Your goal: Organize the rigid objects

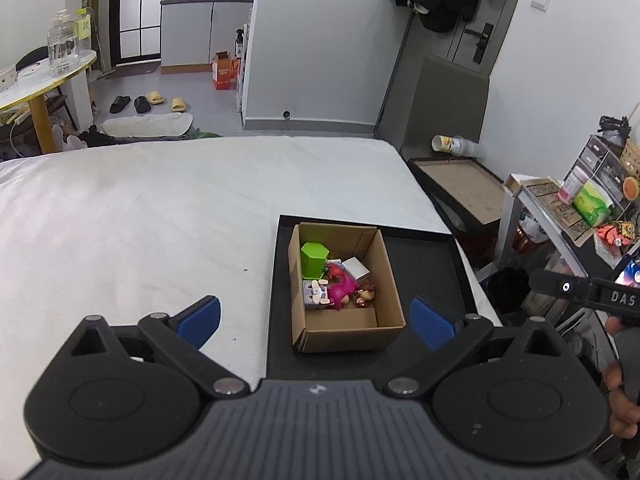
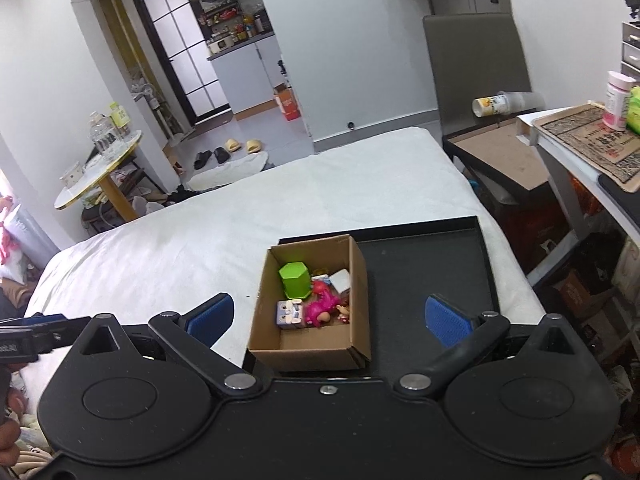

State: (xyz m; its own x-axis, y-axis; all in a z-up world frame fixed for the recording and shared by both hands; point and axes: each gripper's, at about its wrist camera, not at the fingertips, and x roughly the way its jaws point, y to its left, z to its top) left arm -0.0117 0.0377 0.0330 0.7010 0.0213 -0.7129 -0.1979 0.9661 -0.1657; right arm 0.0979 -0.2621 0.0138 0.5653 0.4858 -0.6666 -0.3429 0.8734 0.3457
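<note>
Cardboard box (image 1: 344,312) on tray (image 1: 432,264); "DAS" on right tool (image 1: 592,296).

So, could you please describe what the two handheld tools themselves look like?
Both match: the left tool and right tool have matte black linkage arms with silver pivot pins, round black hubs and blue textured finger pads. The left's body is ribbed grey; the right's is plain black with one screw.

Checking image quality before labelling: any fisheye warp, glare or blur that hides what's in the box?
Left wrist view: strong fisheye bend at the edges, dark corner vignetting; the cardboard box is sharp near centre, the green container readable. Right wrist view: similar warp, whole scene tilted; the pink toy is clear, the white bed sheet bright but not blown out. No motion blur in either.
</note>
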